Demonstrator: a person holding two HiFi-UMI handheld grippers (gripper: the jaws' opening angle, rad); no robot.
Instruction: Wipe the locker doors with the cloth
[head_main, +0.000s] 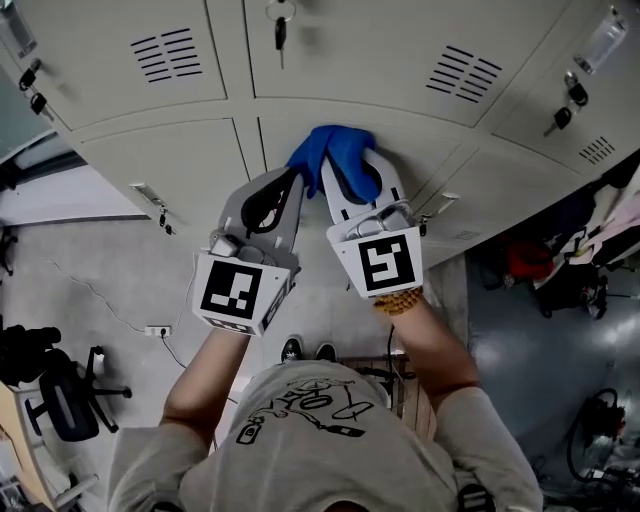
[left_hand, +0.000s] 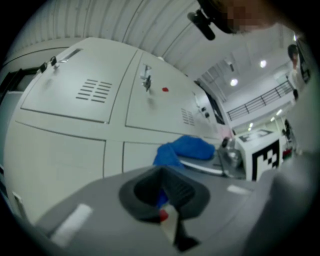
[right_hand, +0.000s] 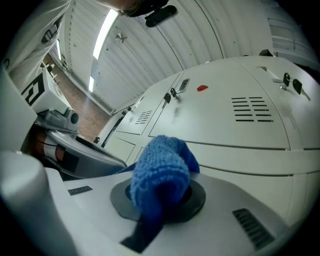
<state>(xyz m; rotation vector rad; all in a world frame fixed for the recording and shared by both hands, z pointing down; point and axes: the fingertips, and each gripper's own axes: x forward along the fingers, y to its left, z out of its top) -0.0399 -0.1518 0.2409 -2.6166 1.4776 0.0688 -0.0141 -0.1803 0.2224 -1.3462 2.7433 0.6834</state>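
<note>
Blue cloth (head_main: 335, 155) pressed to the middle locker door (head_main: 420, 140), clamped in the right tongs (head_main: 350, 185); left tongs (head_main: 285, 190) closed, apparently nipping its corner (wiping stage). Next: sweep it across the panel.

The blue terry cloth (head_main: 335, 155) is bunched into a thick, nubbly wad, clamped between the jaws of the right gripper (right_hand: 161, 196) and pressed against the pale grey metal locker doors (head_main: 350, 60) where an upper and a lower door meet. One edge of it shows between the closed jaws of the left gripper (left_hand: 162, 197). The doors are shut, flat and matte, with slotted vents, and some have keys hanging from their locks.
</note>
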